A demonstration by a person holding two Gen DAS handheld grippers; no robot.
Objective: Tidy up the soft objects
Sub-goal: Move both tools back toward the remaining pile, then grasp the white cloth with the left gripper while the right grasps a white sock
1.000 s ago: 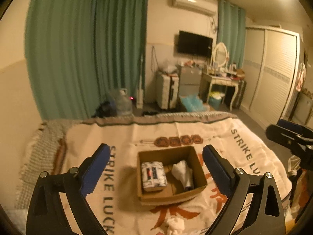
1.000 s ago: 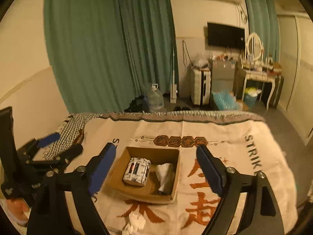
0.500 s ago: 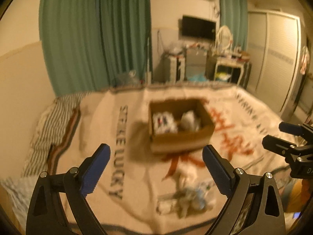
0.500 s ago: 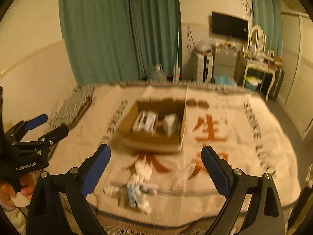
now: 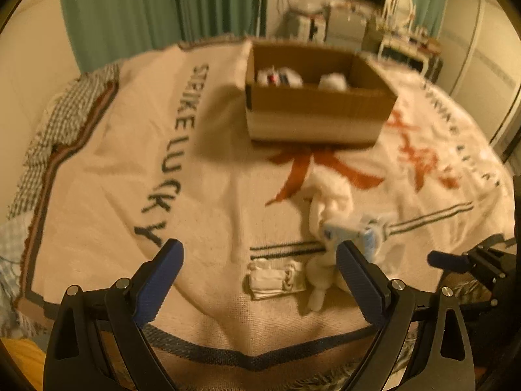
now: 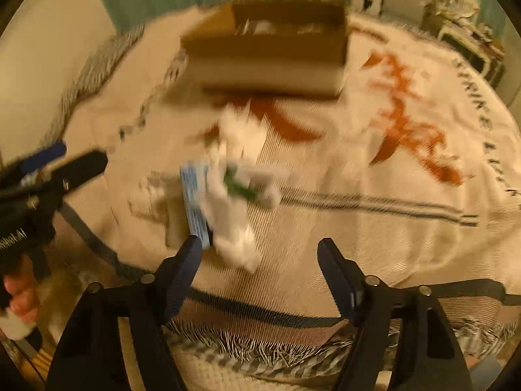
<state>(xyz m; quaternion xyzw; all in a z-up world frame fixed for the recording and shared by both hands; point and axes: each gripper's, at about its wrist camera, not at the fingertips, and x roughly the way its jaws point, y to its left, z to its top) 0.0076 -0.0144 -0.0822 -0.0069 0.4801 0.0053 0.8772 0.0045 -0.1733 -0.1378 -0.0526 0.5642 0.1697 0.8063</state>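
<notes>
Change since earlier frames: both tools have dropped lower and closer to the near end of the bed; the box, once centred between the fingers, now sits further up in both views, and the loose pile has come into reach.
Left tool [image 5: 260, 282]: jaws spread wide, nothing between them; blue-padded fingers [image 5: 159, 277] hover just above the blanket, the right-hand finger in front of the pile.
Right tool [image 6: 259, 272]: jaws wide apart, holding nothing; its left finger [image 6: 182, 273] lies just below the blue packet; view is motion-blurred.
Blanket [image 5: 208, 176]: cream, dark lettering and red characters, covering the bed.
Box [image 5: 312, 97]: open brown cardboard, resting on the blanket beyond the pile, well apart from both tools.
Box contents: a printed white pack [image 5: 278, 76] on the left, a white bundle [image 5: 332, 81] on the right; details blurred.
Loose pile [image 5: 329, 215]: white soft items heaped on the blanket near the bed's near edge, between box and tools.
Blue packet [image 5: 350, 233]: light blue and white, lying on the pile.
Folded white cloth [image 5: 276, 278]: flat on the blanket, touching the pile's left side.
Green-marked item [image 6: 241, 185]: white with green print, in the pile; too blurred to identify.
Surroundings: green curtains [image 5: 130, 9] behind the bed.
</notes>
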